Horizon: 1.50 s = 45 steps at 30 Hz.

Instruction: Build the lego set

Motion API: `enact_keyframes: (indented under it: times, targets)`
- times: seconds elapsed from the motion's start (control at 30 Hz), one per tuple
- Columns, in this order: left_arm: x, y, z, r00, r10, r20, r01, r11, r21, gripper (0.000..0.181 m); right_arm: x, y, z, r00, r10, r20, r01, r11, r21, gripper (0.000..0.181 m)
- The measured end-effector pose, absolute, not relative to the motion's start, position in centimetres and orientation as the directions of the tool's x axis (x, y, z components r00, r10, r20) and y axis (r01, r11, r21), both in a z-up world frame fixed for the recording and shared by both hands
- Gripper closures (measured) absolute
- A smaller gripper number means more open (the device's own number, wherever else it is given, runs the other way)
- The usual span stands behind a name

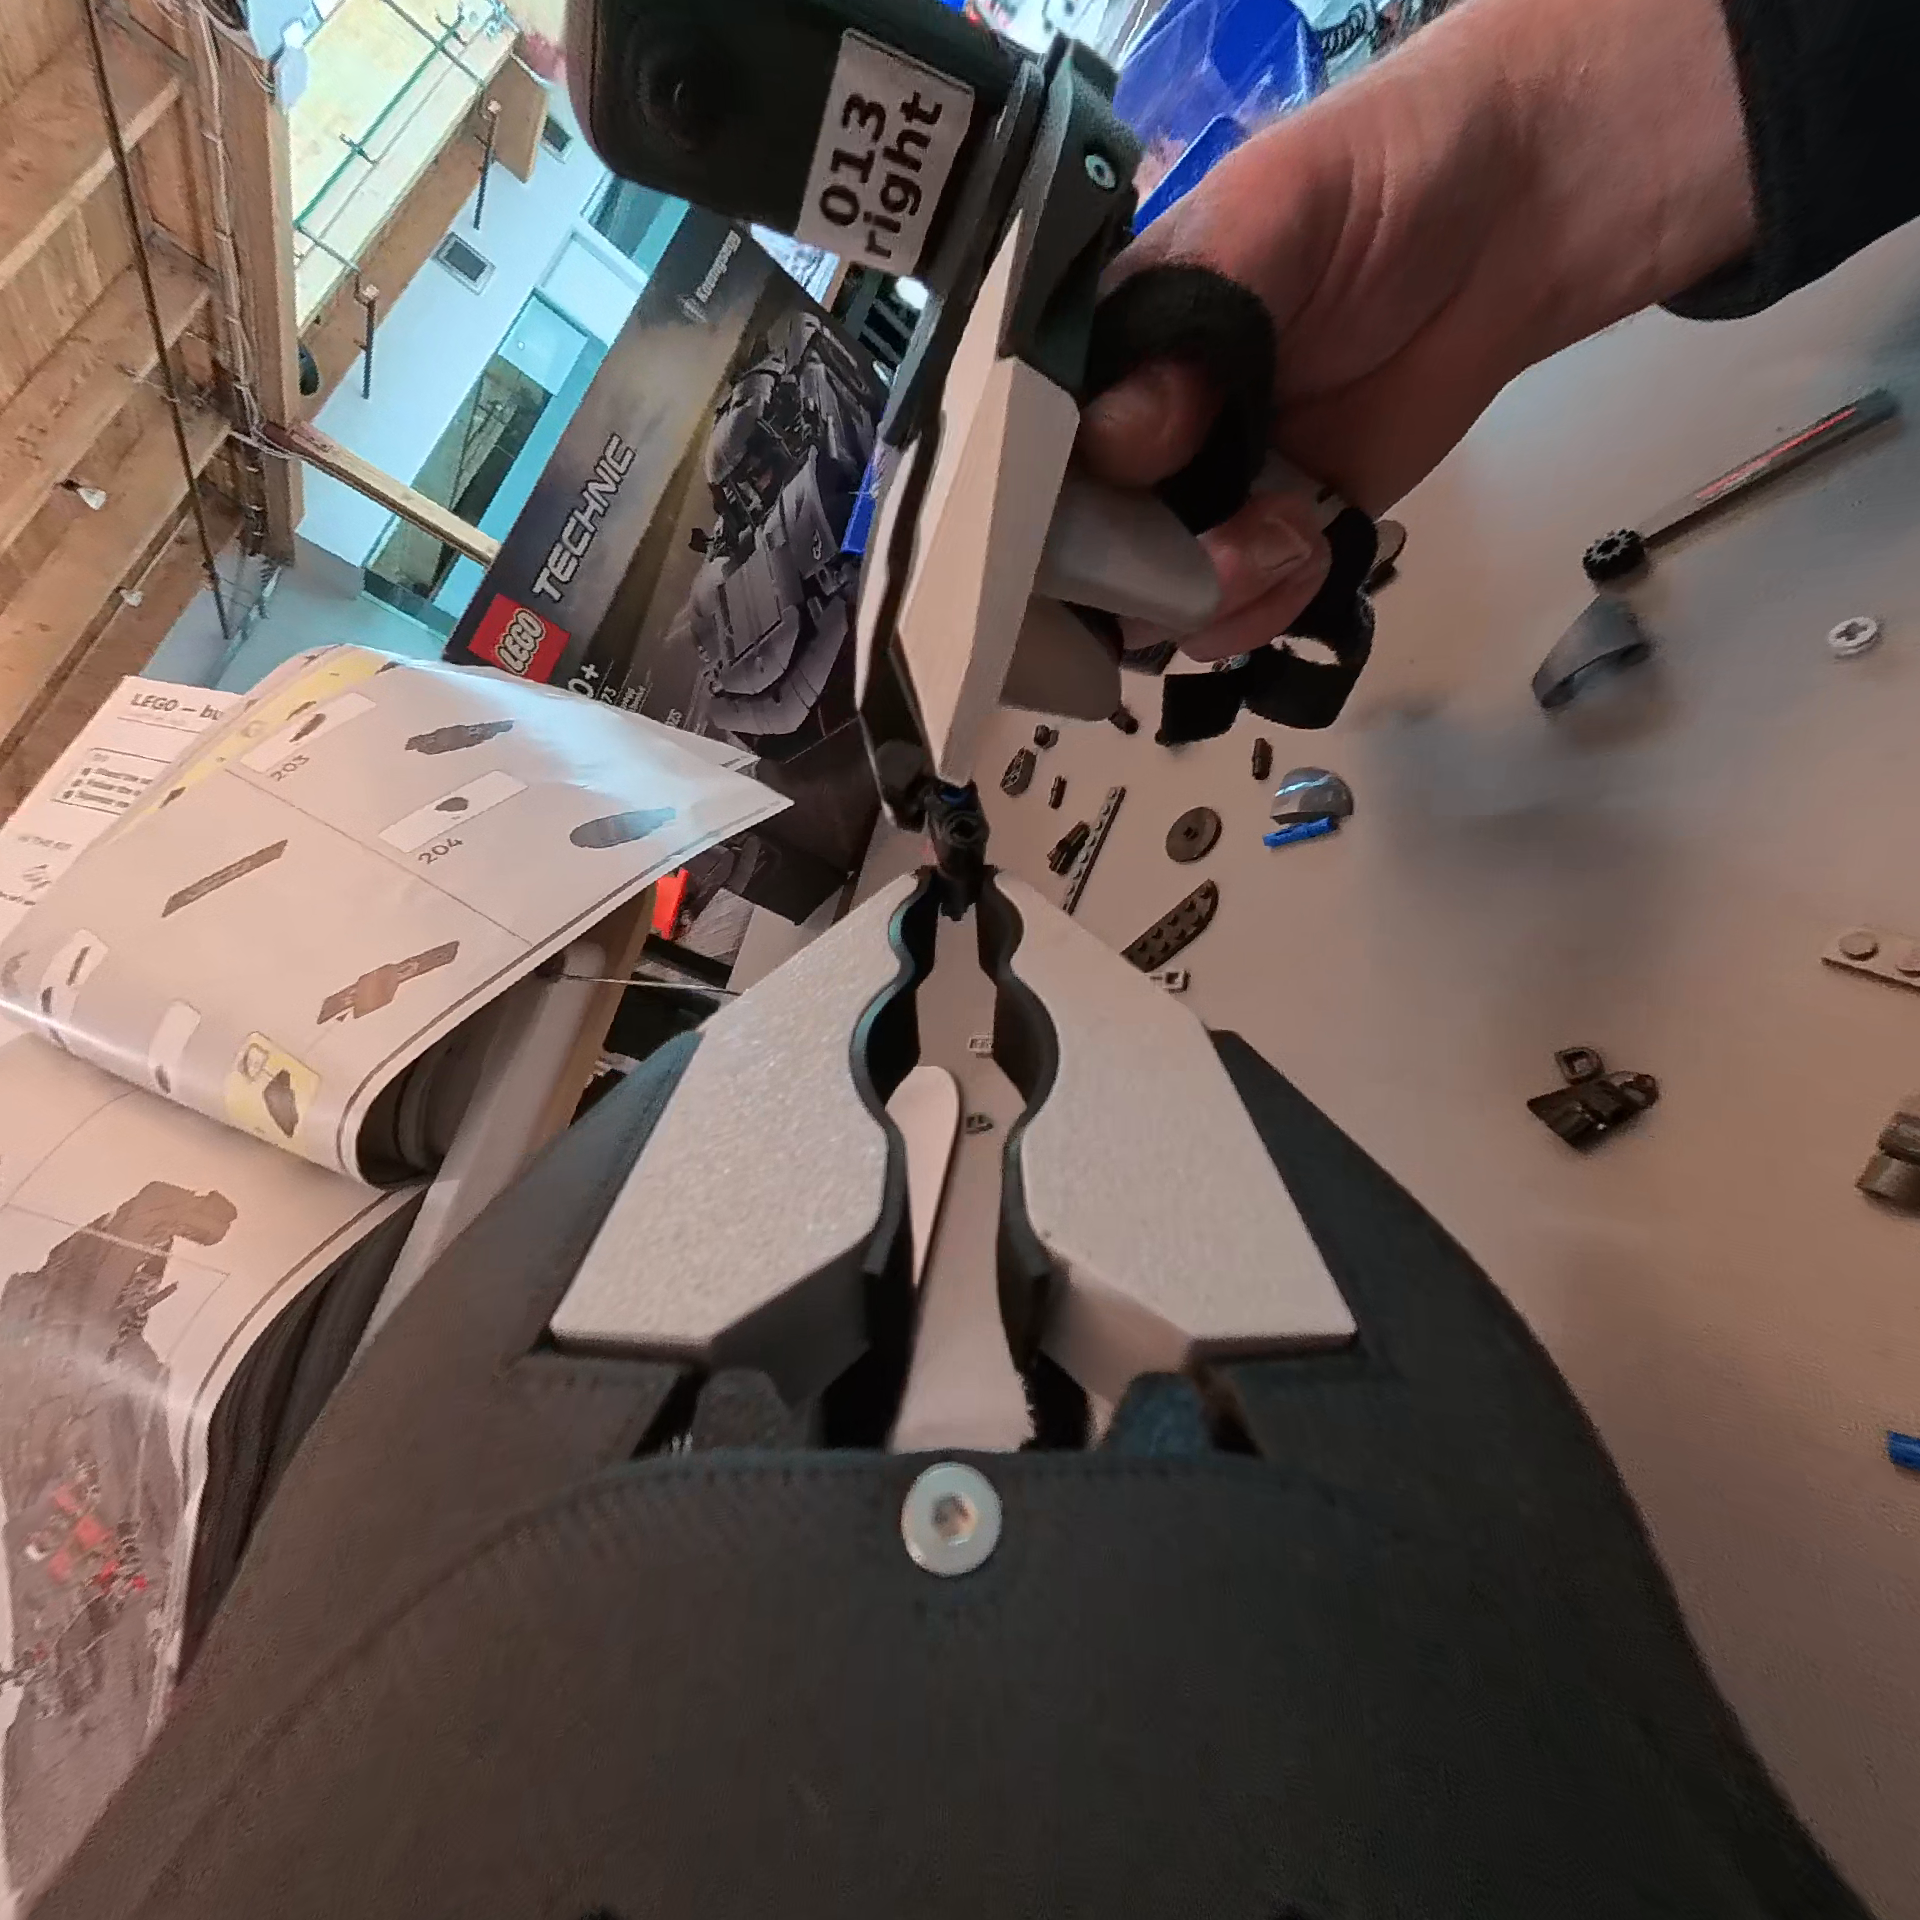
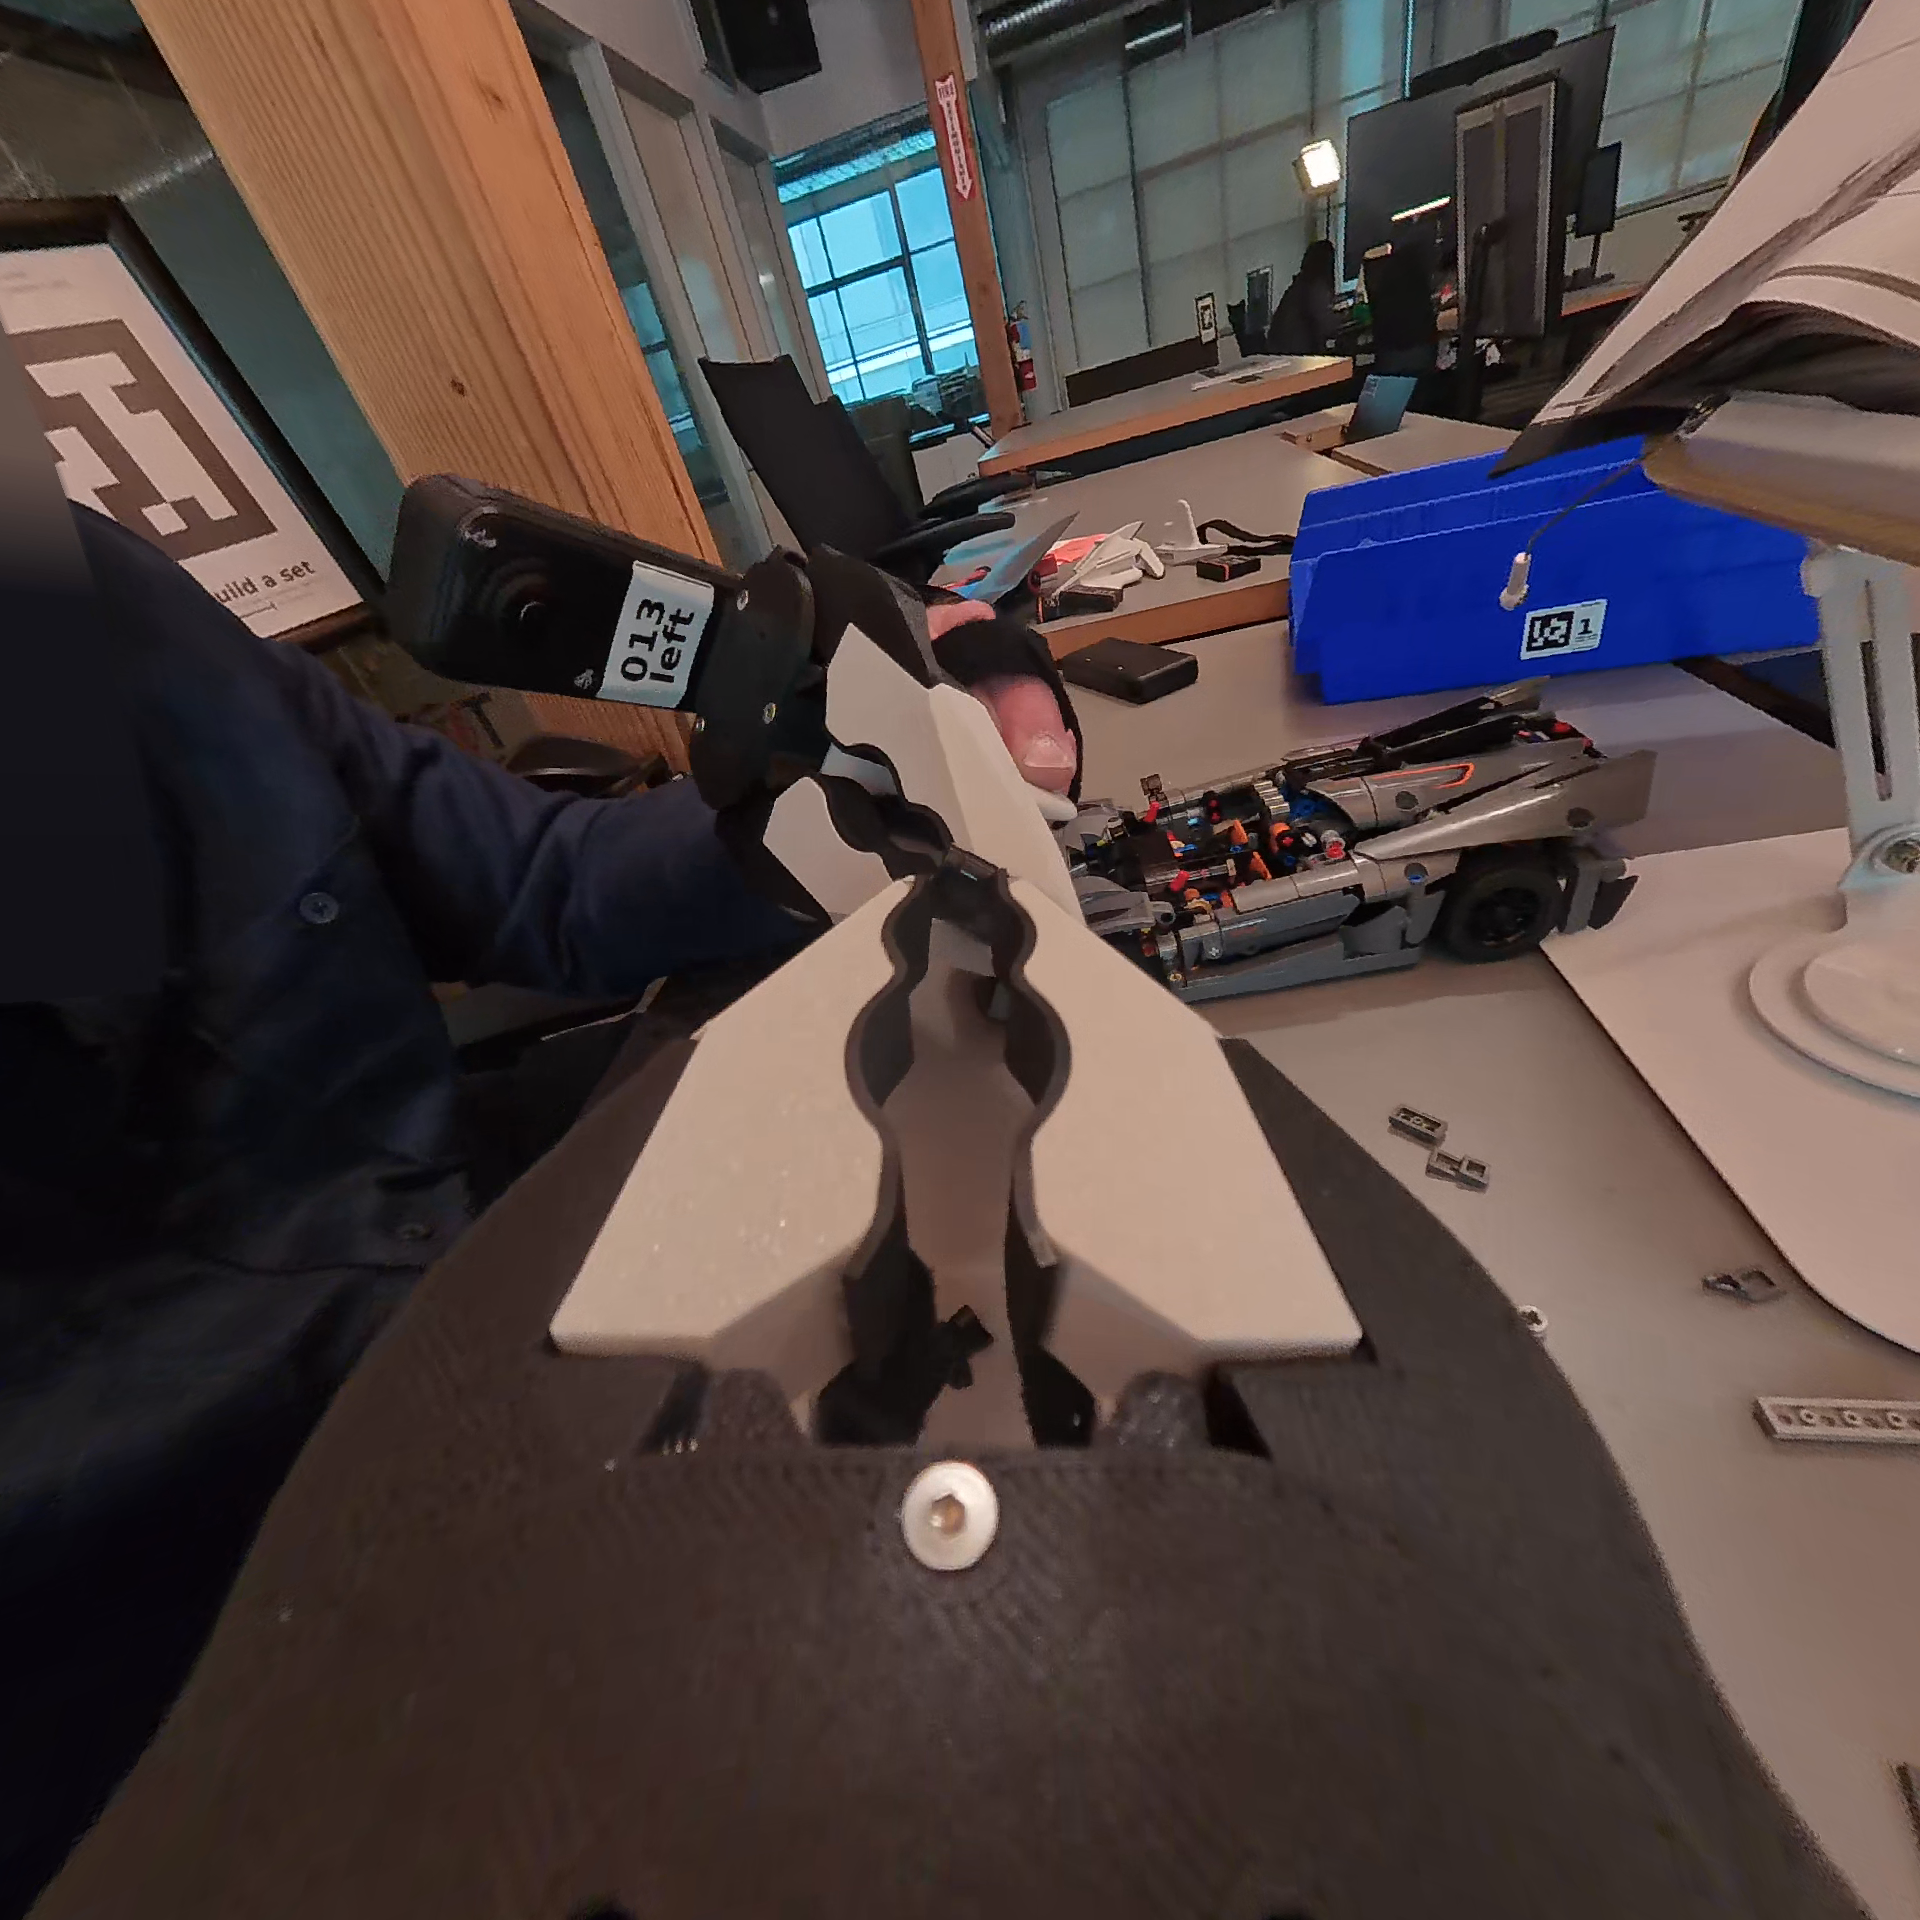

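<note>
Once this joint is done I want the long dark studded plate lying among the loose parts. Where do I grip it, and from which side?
Probably from above: the long dark studded plate lies flat on the table. Close the fingers across its narrow width near mid-length, so it stays level. Small pieces sit close by, so come down steeply.

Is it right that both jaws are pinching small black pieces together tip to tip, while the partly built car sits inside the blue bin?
Not quite. The right wrist view shows the partly built car on the table in front of the blue bin, not inside it. The rest holds: left gripper and right gripper meet on small black pieces.
</note>
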<state>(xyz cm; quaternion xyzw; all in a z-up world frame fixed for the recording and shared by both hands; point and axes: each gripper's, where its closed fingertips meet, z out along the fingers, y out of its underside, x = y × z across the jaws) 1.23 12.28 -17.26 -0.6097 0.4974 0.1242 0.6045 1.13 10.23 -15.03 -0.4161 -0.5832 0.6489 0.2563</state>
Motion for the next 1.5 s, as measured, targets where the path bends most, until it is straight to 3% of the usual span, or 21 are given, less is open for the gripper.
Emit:
enact_keyframes:
  times: [0.23,0.4,0.97,1.1,1.3,1.5]
  targets:
    - [1.5,12.0,-17.4,0.461,-0.474,-0.75,-0.757,0.231,-0.611,0.177,1.3,10.3,-14.7,-0.544,0.778,-0.314,0.172,-0.263,-0.949,0.163]
    - [1.6,12.1,-17.8,0.441,-0.468,-0.766,-0.778,0.227,-0.586,0.177,1.4,10.2,-14.9,-0.556,0.763,-0.33,0.186,-0.272,-0.944,0.172]
    - [3.4,10.5,-17.1,0.465,-0.586,-0.663,-0.659,0.271,-0.702,0.177,3.0,8.6,-14.1,-0.67,0.707,-0.229,0.129,-0.193,-0.973,0.173]
    - [3.3,10.6,-16.9,0.472,-0.564,-0.677,-0.665,0.276,-0.694,0.177,2.9,9.2,-13.7,-0.652,0.71,-0.267,0.133,-0.239,-0.962,0.162]
    - [2.9,11.1,-17.7,0.42,-0.507,-0.753,-0.752,0.269,-0.601,0.177,2.9,8.7,-14.7,-0.649,0.714,-0.263,0.182,-0.19,-0.965,0.16]
    - [2.9,11.6,-17.9,0.403,-0.467,-0.787,-0.796,0.246,-0.553,0.177,2.6,9.1,-15.8,-0.613,0.74,-0.276,0.225,-0.172,-0.959,0.172]
